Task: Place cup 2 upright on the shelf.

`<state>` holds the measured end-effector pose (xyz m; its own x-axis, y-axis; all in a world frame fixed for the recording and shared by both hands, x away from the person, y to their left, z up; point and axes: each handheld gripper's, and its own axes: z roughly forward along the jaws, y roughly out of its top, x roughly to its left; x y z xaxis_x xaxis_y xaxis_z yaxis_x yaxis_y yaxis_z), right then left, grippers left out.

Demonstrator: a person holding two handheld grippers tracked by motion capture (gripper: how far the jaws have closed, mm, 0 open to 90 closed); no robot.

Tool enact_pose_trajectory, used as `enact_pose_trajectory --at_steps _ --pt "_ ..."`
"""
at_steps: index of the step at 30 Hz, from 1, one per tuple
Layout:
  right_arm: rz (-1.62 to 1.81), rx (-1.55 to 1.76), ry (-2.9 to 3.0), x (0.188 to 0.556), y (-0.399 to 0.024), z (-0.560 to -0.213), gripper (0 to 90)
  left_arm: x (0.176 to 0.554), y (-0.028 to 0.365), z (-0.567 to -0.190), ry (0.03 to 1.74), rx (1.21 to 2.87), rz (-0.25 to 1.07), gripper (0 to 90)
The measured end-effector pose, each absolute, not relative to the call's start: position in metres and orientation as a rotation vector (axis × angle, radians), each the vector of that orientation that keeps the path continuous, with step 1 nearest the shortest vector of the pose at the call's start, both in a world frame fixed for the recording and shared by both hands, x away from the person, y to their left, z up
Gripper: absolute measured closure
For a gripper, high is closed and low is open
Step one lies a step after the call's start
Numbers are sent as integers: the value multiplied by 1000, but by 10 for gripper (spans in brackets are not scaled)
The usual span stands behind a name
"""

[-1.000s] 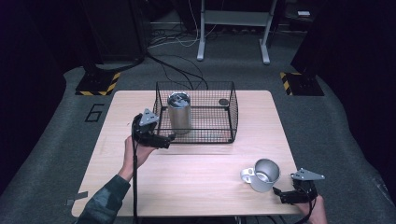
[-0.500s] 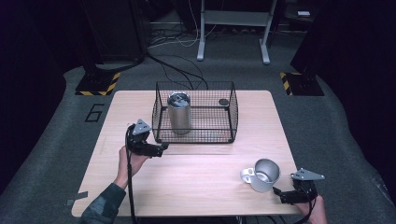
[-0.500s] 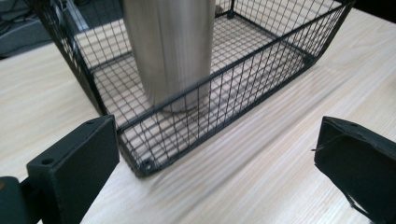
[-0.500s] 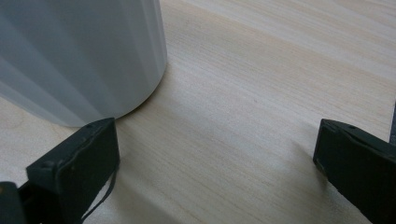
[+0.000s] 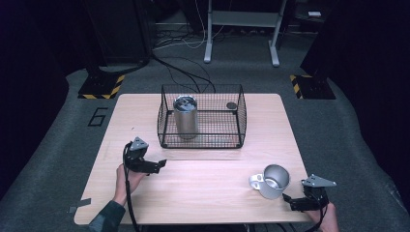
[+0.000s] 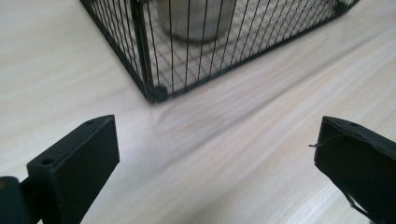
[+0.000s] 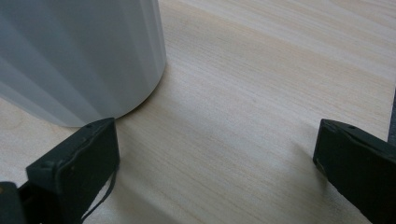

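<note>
Metal mug standing upright near the right front corner of the bench, handle turned toward the left, mouth open to the ceiling. Just beside it, on its right and slightly nearer the edge, right gripper low over the wood, jaws spread wide and holding nothing; in the right gripper view, mug wall close ahead of the left jaw and off to one side, not between the two.

Farther off, wire basket at the middle back of the bench, with a tall steel canister upright inside its left half and a small dark disc lying at the far right corner. Left gripper well apart from the mug, in front of the basket's left corner, jaws likewise spread and empty; basket corner ahead of it in the left gripper view.

Likely trouble from here: mug off centre to the right gripper, so a straight push forward risks knocking it with the left jaw and sliding or tipping it. Smooth round wall, hence a chance of slipping out of a shallow pinch. Bench edge close, little margin for a shove. Basket rim high, so a low carry could catch the wire.
</note>
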<state>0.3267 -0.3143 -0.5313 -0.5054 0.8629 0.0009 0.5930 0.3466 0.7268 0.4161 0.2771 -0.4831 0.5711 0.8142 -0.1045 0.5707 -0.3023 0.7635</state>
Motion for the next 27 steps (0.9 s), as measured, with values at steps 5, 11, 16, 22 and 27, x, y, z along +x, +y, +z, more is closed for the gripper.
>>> enact_pose_trajectory --at_steps 5,11,16,22,27 --pt "955 1282 2236 327 -314 -531 0 413 283 -505 1142 1994 322 0" --pt "954 1280 2230 327 -314 -531 0 412 281 -525 1169 2034 317 0" --pt "956 1280 2224 327 -314 -532 0 410 278 -528 1153 2048 383 0" --pt "950 1306 2204 327 -314 -532 0 408 273 -530 1143 2075 449 0" --pt "931 1294 2186 329 -315 -531 0 407 268 -530 1137 2116 498 0"
